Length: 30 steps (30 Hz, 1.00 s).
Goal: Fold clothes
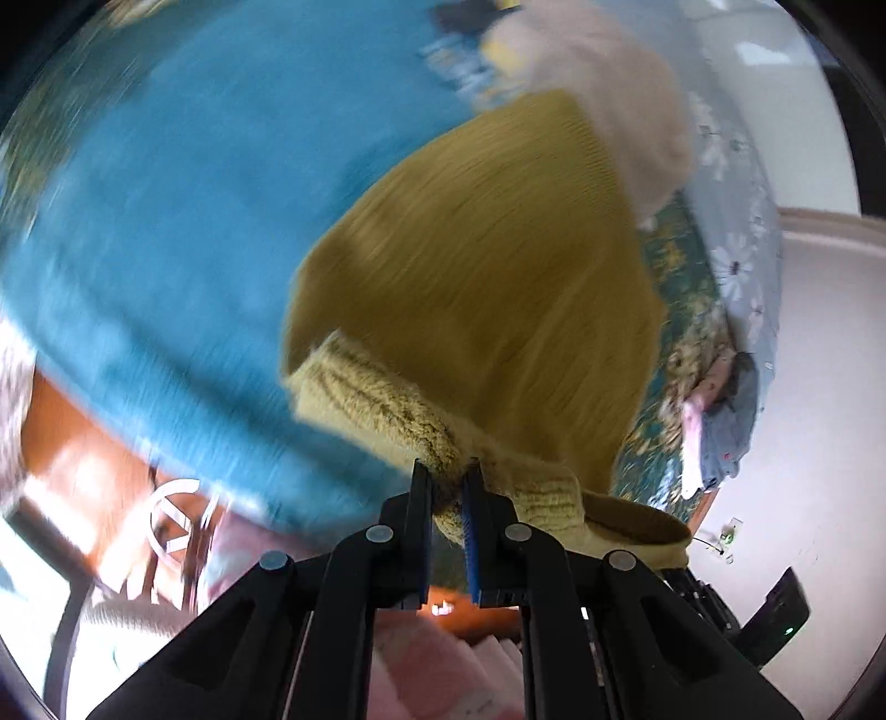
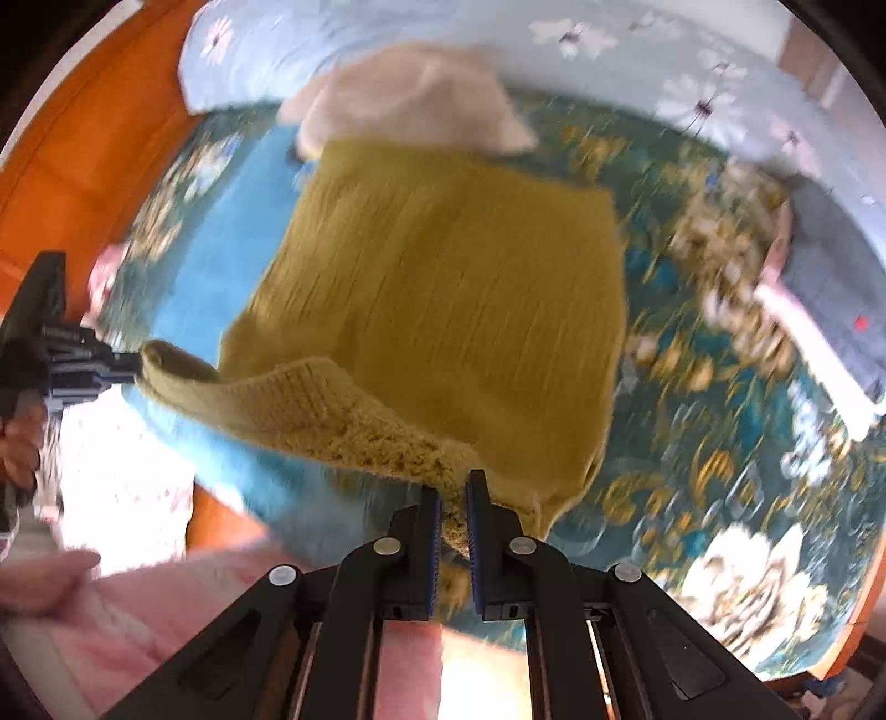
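A mustard-yellow knit sweater (image 1: 487,266) hangs lifted over the bed; it also shows in the right wrist view (image 2: 443,288). My left gripper (image 1: 447,476) is shut on its ribbed hem at one corner. My right gripper (image 2: 454,487) is shut on the ribbed hem at the other corner. In the right wrist view the left gripper (image 2: 119,365) shows at the far left, pinching the hem's end. The hem stretches between both grippers. Both views are motion-blurred.
A teal-blue garment (image 1: 183,221) lies under the sweater on the floral bedspread (image 2: 720,443). A cream garment (image 2: 421,94) lies beyond it. A pale flowered quilt (image 2: 637,39) and a grey and pink folded pile (image 2: 830,288) sit at the bed's far side. Orange wooden floor (image 2: 88,138) lies left.
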Each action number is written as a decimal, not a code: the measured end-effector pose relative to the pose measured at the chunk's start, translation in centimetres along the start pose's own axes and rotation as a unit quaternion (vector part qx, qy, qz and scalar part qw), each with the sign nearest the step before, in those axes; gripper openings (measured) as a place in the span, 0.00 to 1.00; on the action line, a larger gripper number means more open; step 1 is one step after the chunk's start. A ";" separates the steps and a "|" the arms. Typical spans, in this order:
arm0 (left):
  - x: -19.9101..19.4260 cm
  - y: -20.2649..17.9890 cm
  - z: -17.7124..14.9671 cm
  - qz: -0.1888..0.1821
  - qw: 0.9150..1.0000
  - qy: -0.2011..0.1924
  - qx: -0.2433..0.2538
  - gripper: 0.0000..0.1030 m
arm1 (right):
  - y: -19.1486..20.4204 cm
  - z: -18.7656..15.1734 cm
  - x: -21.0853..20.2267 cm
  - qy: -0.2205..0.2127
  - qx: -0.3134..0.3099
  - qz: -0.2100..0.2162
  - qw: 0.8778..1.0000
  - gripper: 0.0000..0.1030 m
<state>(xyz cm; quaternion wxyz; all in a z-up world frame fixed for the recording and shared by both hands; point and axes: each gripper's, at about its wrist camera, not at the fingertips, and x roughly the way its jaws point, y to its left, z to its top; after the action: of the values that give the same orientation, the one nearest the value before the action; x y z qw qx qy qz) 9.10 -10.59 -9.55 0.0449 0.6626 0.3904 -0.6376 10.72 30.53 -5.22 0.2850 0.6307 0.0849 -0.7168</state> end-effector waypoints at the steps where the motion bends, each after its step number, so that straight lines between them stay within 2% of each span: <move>1: -0.2 -1.0 1.2 -0.004 1.000 -0.008 0.010 0.09 | -0.5 1.6 -0.5 -0.010 0.001 -0.010 1.000 0.09; 5: -0.1 -4.4 6.6 -0.033 0.999 -0.030 0.019 0.10 | -2.2 6.3 1.0 -0.002 0.034 -0.029 0.999 0.09; 14: 5.3 -8.0 15.3 -0.022 1.000 0.010 0.007 0.10 | -6.3 16.8 5.5 0.034 0.133 -0.060 0.989 0.09; 17: 6.7 -9.1 18.0 -0.016 1.000 0.014 0.011 0.10 | -7.2 19.4 7.4 0.053 0.128 -0.076 0.987 0.09; 22: 9.6 -9.9 21.4 -0.004 1.000 0.022 0.007 0.10 | -8.8 23.3 10.8 0.077 0.130 -0.093 0.984 0.09; 26: 11.7 -9.6 23.1 0.003 0.999 0.033 -0.001 0.10 | -9.6 25.0 13.4 0.098 0.137 -0.104 0.980 0.09; 30: 11.6 -9.4 23.4 -0.002 0.999 0.035 0.002 0.11 | -10.1 26.1 15.4 0.116 0.131 -0.112 0.978 0.09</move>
<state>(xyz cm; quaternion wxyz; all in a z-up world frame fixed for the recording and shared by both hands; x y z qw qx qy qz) -16.59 -11.77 -19.92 0.0289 0.6839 0.3919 -0.6147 -17.43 21.63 -17.37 0.1060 0.7277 0.0933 -0.6713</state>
